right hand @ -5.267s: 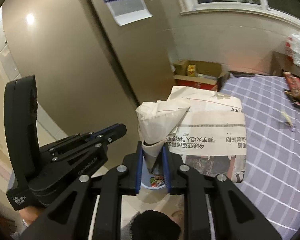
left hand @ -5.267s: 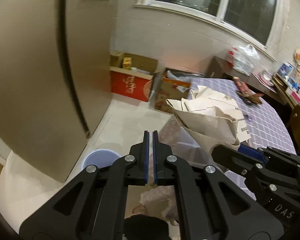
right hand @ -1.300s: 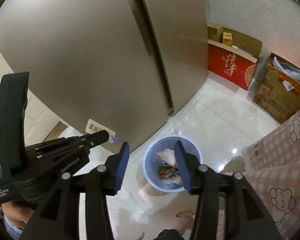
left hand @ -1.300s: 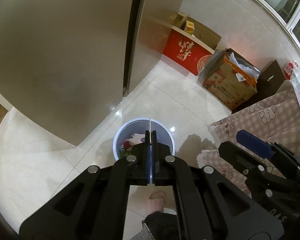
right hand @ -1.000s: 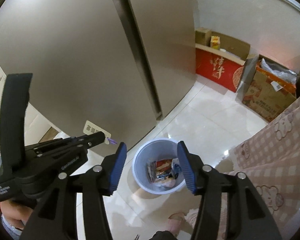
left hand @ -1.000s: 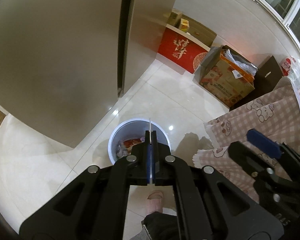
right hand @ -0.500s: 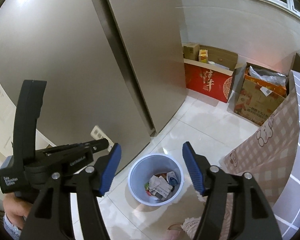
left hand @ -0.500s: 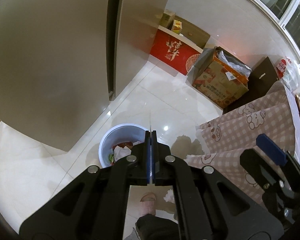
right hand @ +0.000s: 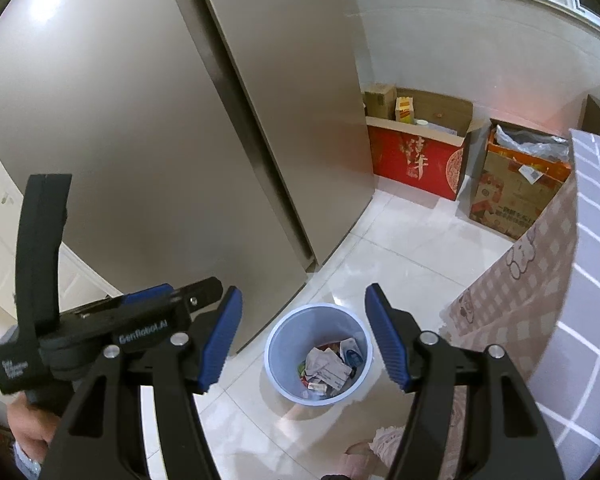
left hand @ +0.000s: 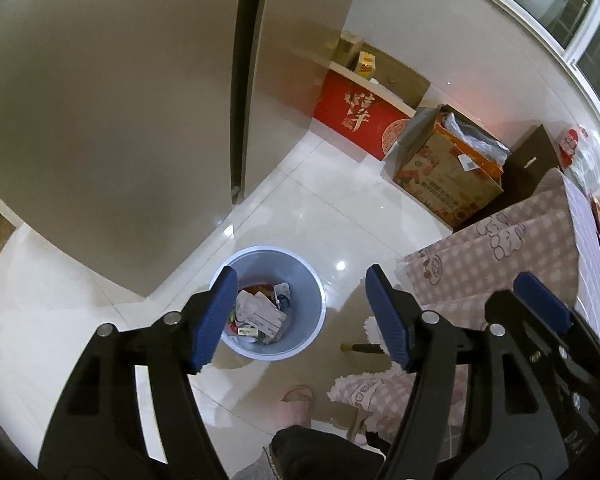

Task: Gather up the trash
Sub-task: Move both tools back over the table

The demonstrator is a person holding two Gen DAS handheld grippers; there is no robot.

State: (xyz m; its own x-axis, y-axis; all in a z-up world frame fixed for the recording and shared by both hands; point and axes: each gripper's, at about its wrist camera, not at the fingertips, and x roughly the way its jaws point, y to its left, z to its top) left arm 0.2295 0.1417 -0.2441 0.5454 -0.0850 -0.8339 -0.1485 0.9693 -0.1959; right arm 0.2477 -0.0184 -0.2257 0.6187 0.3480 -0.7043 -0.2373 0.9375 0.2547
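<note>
You hold the left gripper [left hand: 302, 316] and right gripper [right hand: 303, 336] above the bin [right hand: 284, 344], both with jaws spread wide and empty, while the trash [right hand: 327, 370] lies inside it beside the fridge [right hand: 140, 120].

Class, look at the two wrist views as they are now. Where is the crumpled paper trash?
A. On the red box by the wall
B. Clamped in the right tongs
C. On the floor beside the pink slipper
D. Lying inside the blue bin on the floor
D. The crumpled paper lies in the blue bin, while the left tongs and right tongs both stand open and empty.
</note>
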